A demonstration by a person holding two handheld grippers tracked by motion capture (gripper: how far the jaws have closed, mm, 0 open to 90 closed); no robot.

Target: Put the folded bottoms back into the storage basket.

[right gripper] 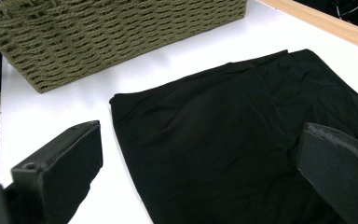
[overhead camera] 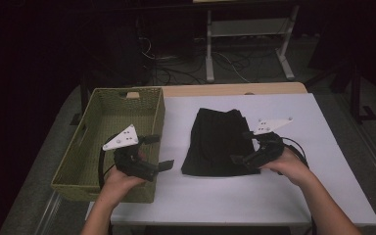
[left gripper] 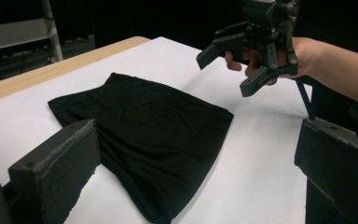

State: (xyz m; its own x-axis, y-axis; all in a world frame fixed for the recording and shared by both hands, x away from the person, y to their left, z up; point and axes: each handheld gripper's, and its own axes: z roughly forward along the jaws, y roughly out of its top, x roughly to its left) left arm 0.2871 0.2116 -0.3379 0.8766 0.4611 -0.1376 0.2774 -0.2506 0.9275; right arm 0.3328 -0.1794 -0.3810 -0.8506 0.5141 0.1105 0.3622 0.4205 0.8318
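1. Fingers [overhead camera: 152, 139] of the left gripper [overhead camera: 157, 152] are spread wide, empty.
2. Right gripper [overhead camera: 243, 147] likewise gapes, holding nothing.
3. Folded black garment [overhead camera: 215, 142] lies flat on the white tabletop [overhead camera: 318, 147], between both grippers, beside the green wicker basket [overhead camera: 85, 142].

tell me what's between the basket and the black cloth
Bare white table separates the basket from the black cloth, seen in the high view.

A rectangular basket woven of olive-green wicker [overhead camera: 90, 147] is seen standing at the left end of a white-topped table [overhead camera: 284, 196], overhanging its left edge. A strip of pale wood [overhead camera: 235, 89] is seen along the table's far edge. Beyond it, a white metal shelf frame [overhead camera: 247, 29] and tangled cables [overhead camera: 176, 73] are seen on the dark floor.
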